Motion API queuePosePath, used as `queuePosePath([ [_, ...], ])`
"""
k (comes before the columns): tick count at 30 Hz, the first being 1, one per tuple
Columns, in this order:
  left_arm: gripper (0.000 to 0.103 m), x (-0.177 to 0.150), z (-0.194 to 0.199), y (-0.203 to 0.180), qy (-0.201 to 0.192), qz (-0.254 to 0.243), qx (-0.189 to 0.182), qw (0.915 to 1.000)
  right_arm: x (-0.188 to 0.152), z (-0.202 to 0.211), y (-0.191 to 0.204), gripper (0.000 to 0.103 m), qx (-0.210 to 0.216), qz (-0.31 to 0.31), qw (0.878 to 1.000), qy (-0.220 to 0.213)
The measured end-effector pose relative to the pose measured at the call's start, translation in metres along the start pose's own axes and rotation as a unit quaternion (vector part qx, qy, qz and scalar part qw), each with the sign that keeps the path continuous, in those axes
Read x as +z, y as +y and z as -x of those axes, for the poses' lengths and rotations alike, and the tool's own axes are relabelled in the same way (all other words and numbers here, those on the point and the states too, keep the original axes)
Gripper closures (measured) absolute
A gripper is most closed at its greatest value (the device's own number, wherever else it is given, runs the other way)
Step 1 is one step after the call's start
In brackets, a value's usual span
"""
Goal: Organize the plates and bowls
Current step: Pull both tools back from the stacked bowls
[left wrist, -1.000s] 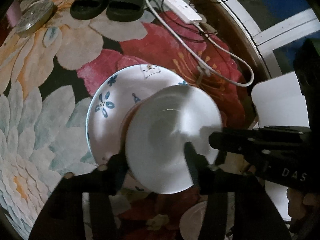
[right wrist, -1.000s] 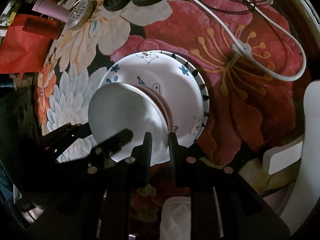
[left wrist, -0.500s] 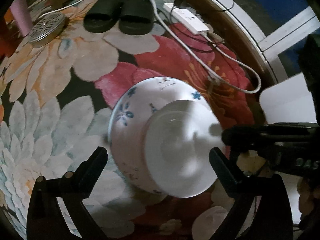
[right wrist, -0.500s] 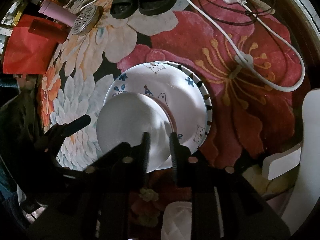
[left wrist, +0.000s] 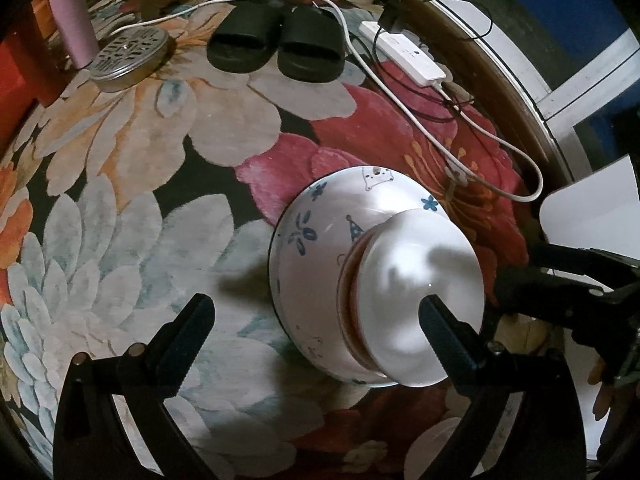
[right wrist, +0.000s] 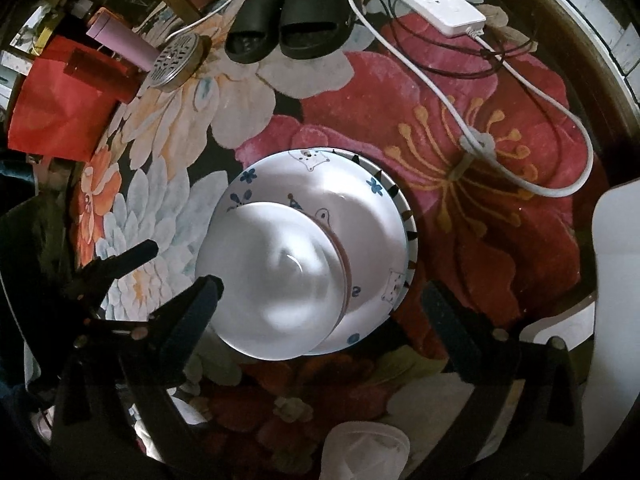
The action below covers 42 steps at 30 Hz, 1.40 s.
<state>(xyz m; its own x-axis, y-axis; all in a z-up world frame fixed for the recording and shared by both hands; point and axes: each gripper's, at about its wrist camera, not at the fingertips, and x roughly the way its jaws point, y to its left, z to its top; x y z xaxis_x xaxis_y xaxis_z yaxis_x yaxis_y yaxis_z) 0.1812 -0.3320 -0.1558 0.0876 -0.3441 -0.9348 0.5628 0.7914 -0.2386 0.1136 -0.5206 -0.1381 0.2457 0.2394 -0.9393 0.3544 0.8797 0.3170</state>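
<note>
A stack of dishes sits on the floral rug. A plain white bowl [left wrist: 416, 300] [right wrist: 272, 284] tops it, over a brown-rimmed dish [left wrist: 347, 280], inside a large white bowl with blue flowers and bears [left wrist: 320, 240] [right wrist: 360, 216], on a plate with black triangle edging [right wrist: 404, 208]. My left gripper [left wrist: 316, 312] is open, its fingers on either side of the stack's near-left part. My right gripper [right wrist: 320, 296] is open and straddles the stack. Neither holds anything.
Black slippers [left wrist: 276, 40], a round metal lid [left wrist: 128, 56], a pink cup [left wrist: 76, 36] and a white power strip [left wrist: 404, 56] with cables lie at the rug's far side. A white mesh item [right wrist: 364, 448] lies near me. A white panel [right wrist: 616, 264] stands right.
Both grippers opened: the left let go of the white bowl first, then the right let go of its rim. Both have drawn back from the stack, which stays put.
</note>
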Motion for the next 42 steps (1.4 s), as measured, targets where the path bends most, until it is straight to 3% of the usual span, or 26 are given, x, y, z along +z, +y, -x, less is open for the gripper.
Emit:
queuePosePath([
  [42, 0.001, -0.011, 0.027, 0.020, -0.027, 0.010, 0.009, 0.9995, -0.008, -0.002, 0.014, 0.000, -0.007, 0.008, 1.000, -0.008],
])
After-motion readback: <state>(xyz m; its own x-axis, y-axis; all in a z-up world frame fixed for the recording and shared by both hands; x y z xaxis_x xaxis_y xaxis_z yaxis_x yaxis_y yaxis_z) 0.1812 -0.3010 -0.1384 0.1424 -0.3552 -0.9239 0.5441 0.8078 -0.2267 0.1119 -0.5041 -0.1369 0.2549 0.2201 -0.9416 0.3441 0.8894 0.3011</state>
